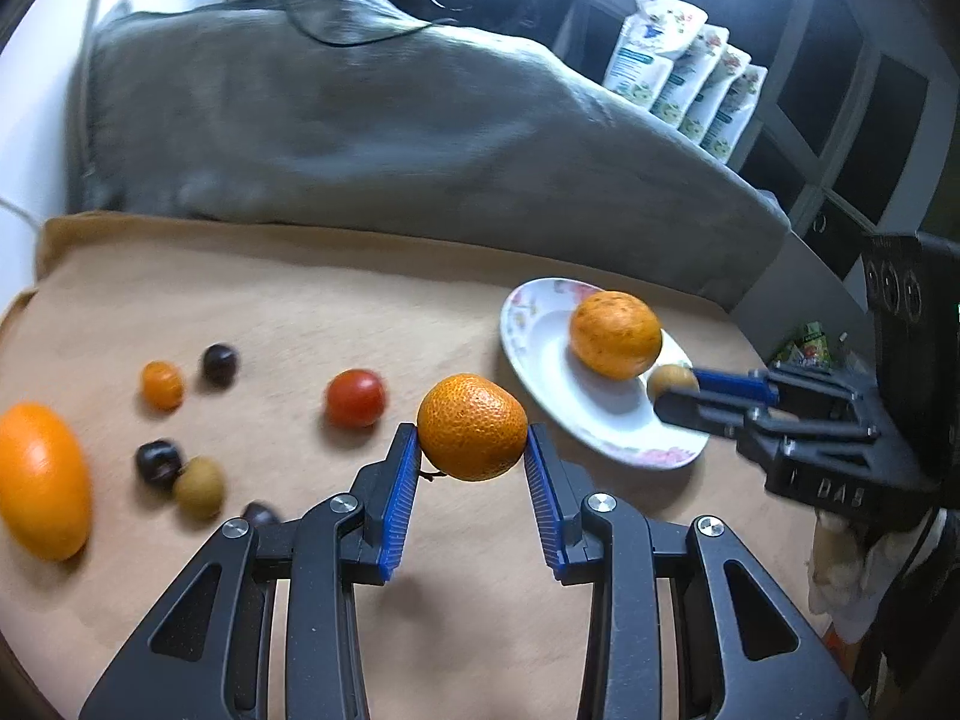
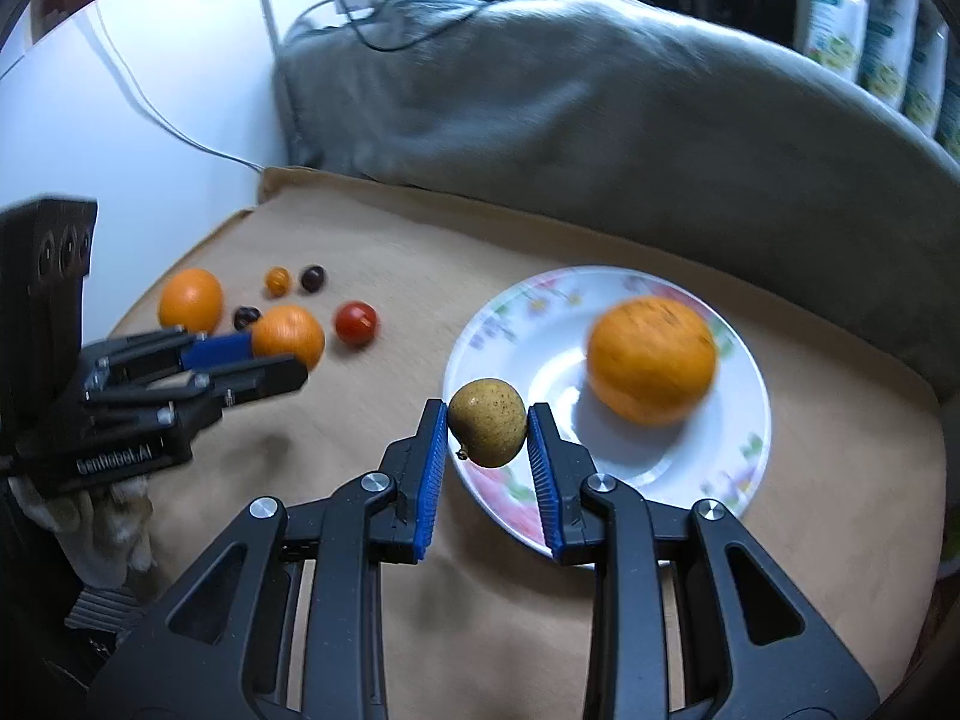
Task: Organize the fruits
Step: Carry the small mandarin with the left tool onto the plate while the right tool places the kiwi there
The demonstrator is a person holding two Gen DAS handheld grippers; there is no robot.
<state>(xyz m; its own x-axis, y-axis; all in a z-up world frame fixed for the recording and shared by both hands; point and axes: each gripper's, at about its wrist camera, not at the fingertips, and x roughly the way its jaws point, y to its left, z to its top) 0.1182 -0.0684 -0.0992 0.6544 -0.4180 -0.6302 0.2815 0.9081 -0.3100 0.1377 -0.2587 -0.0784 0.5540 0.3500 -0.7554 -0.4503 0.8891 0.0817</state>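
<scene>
My left gripper [image 1: 472, 438] is shut on a mandarin [image 1: 472, 426] and holds it above the tan cloth, left of the plate. It also shows in the right wrist view [image 2: 288, 354]. My right gripper [image 2: 487, 429] is shut on a small brown-green longan [image 2: 487, 430] over the near rim of the floral white plate [image 2: 498, 324]. The plate [image 1: 540, 372] carries one orange [image 1: 615, 334] [image 2: 651, 359]. Loose on the cloth lie a red tomato [image 1: 355, 397], a large orange [image 1: 42, 480], a small kumquat [image 1: 162, 384], dark cherries [image 1: 219, 364] and another longan [image 1: 199, 488].
A grey cushion [image 1: 360, 120] lies behind the tan cloth [image 1: 300, 300]. Pouches [image 1: 684, 72] stand on dark shelves at the back right. A white wall and cables are at the left. The cloth's edge drops off at the right, past the plate.
</scene>
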